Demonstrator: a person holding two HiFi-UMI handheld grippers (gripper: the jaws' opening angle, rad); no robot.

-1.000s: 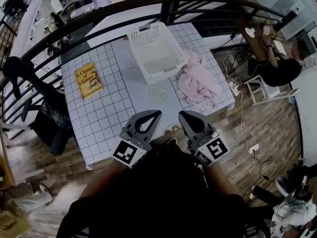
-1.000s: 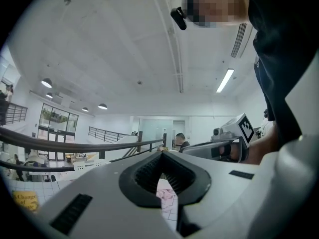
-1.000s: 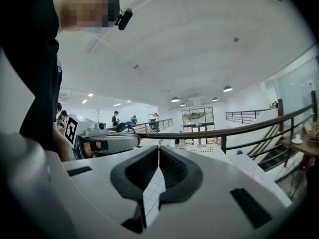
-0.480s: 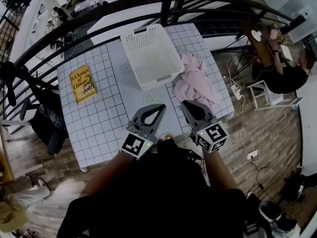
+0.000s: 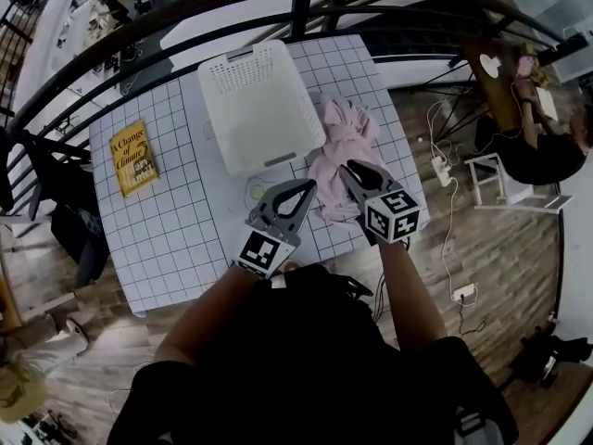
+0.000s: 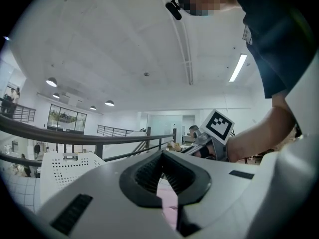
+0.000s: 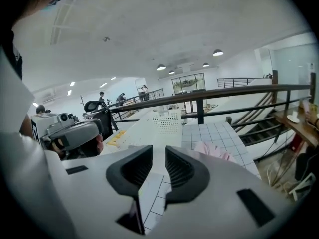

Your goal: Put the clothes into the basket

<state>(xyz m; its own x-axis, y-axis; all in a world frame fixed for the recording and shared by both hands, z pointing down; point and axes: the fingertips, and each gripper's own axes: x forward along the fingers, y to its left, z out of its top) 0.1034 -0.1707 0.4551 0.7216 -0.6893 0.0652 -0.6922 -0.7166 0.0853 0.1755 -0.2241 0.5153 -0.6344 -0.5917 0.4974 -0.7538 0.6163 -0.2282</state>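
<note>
A pink heap of clothes (image 5: pixel 345 142) lies on the checked table (image 5: pixel 176 221), right beside the white plastic basket (image 5: pixel 255 105), which stands empty. My right gripper (image 5: pixel 348 168) hovers over the near edge of the clothes; its jaws are opening with nothing between them (image 7: pixel 159 148). The left gripper (image 5: pixel 309 185) is shut and empty, just left of the clothes. In the right gripper view the clothes (image 7: pixel 215 151) lie ahead to the right and the basket (image 7: pixel 167 119) farther back. The left gripper view shows its closed jaws (image 6: pixel 162 152) and the basket (image 6: pixel 70 171) at the left.
A yellow book (image 5: pixel 132 158) lies at the table's left side. A small green-ringed mark (image 5: pixel 258 191) sits in front of the basket. A dark railing (image 5: pixel 139 40) curves behind the table. Wooden floor, cables and a seated person (image 5: pixel 547 146) are off to the right.
Both grippers have moved forward over the table to the near edge of the pink clothes. The right jaws have parted a little.
</note>
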